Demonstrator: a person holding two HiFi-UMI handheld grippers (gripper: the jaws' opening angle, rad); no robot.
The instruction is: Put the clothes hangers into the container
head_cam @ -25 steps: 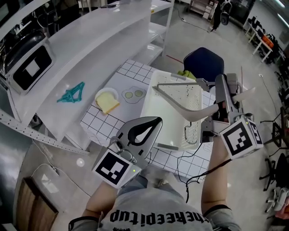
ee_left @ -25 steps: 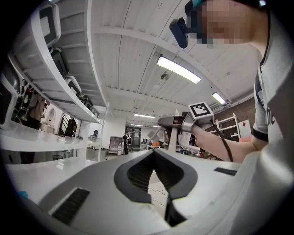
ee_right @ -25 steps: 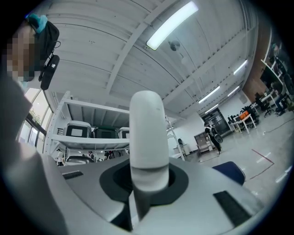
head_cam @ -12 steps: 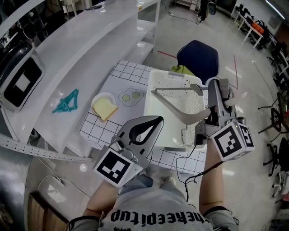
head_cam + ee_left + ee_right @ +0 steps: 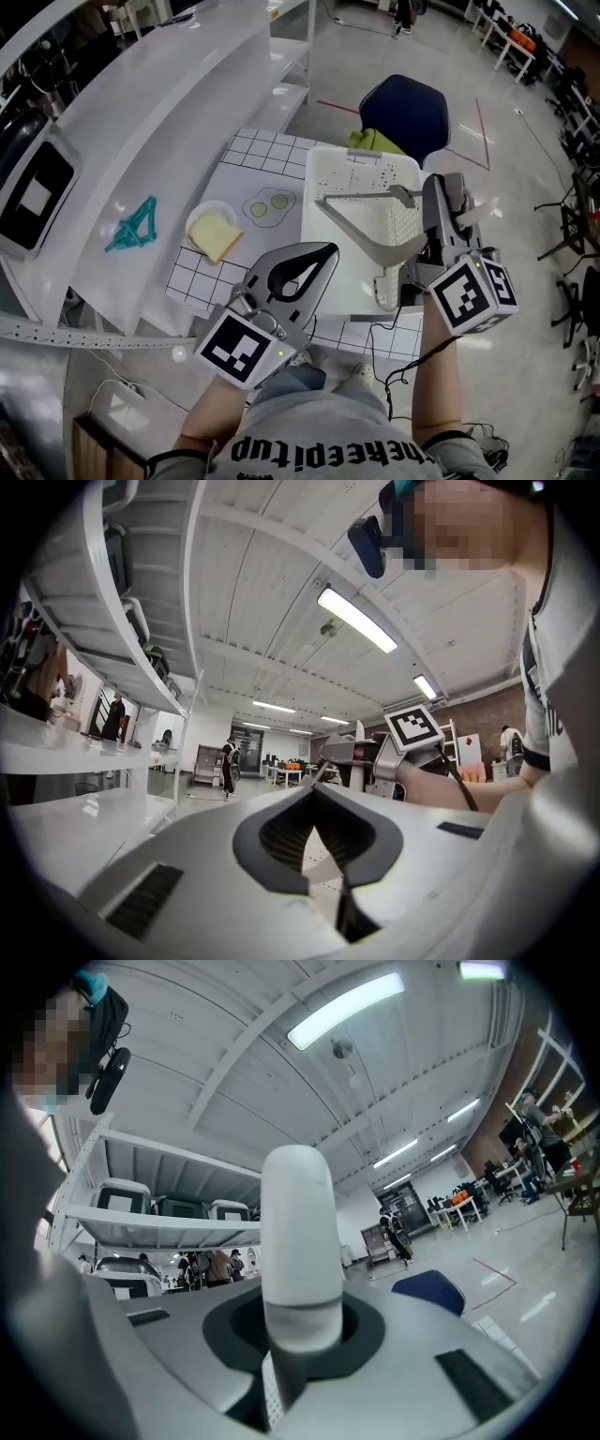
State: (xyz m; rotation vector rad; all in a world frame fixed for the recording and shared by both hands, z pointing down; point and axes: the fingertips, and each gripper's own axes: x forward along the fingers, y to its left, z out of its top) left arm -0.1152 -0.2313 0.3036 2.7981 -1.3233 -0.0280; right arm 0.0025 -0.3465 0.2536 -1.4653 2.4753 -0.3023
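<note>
A grey-white clothes hanger (image 5: 349,227) hangs over the white perforated container (image 5: 328,267), and my right gripper (image 5: 433,202) is shut on it at the container's right side. In the right gripper view the hanger's thick white bar (image 5: 298,1232) rises from between the jaws of my right gripper (image 5: 300,1324). My left gripper (image 5: 328,251) is shut and empty just in front of the container's near-left corner; its tips (image 5: 314,791) meet. A teal bundle of hangers (image 5: 131,227) lies on the white shelf at the left.
The container stands on a checked mat (image 5: 248,155), next to a plate with toast (image 5: 217,234) and two green slices (image 5: 267,204). Behind the container are a dark blue chair (image 5: 405,111) and a green cloth (image 5: 375,141). A black box (image 5: 28,192) sits on the shelf's far left.
My right gripper has sunk with the hanger, closer to the container. The left gripper has kept its shut jaws and shifted only slightly.
</note>
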